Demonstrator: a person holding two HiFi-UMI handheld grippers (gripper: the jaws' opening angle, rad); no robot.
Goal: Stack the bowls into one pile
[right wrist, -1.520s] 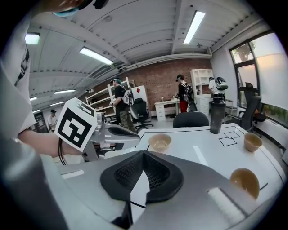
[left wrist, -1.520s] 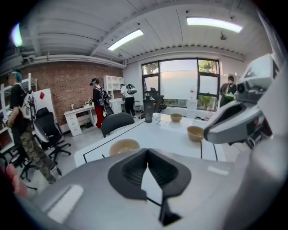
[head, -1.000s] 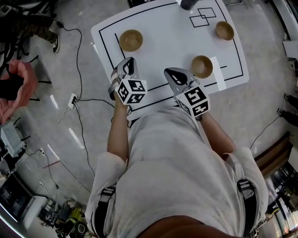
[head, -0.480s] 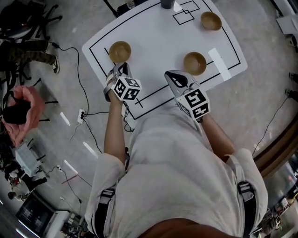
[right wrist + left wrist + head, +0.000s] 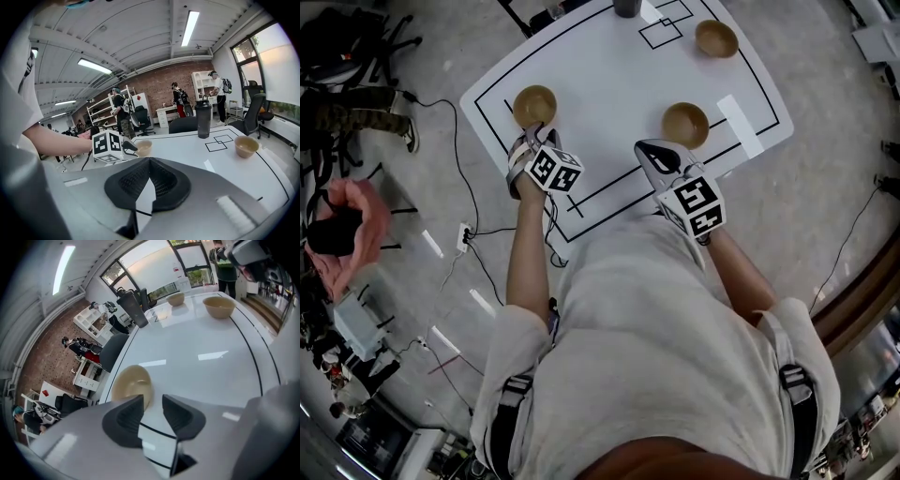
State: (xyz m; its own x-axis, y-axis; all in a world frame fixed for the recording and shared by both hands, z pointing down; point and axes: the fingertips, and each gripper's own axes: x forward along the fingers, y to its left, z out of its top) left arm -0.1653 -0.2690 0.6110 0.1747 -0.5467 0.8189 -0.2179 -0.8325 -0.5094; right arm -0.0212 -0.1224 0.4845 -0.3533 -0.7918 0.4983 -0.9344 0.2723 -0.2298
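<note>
Three tan bowls stand apart on the white table (image 5: 609,84): a left bowl (image 5: 534,104), a middle bowl (image 5: 685,124) and a far bowl (image 5: 716,37) beside the drawn squares. My left gripper (image 5: 528,142) hangs just short of the left bowl (image 5: 132,385); its jaws are opening, a gap shows between them and nothing is in it. The left gripper (image 5: 152,405) points down at the table, with that bowl's rim right beyond one jaw. My right gripper (image 5: 649,153) hovers over the table's near edge, short of the middle bowl, with its jaws shut (image 5: 149,165) and empty.
A dark tumbler (image 5: 628,7) stands at the table's far edge near the squares. Black lines frame the tabletop and a white strip (image 5: 739,125) lies right of the middle bowl. Cables run over the floor on the left. People and office chairs are in the room behind.
My left gripper has come down and forward until it is right at the left bowl. My right gripper has shifted a little along the table's near edge.
</note>
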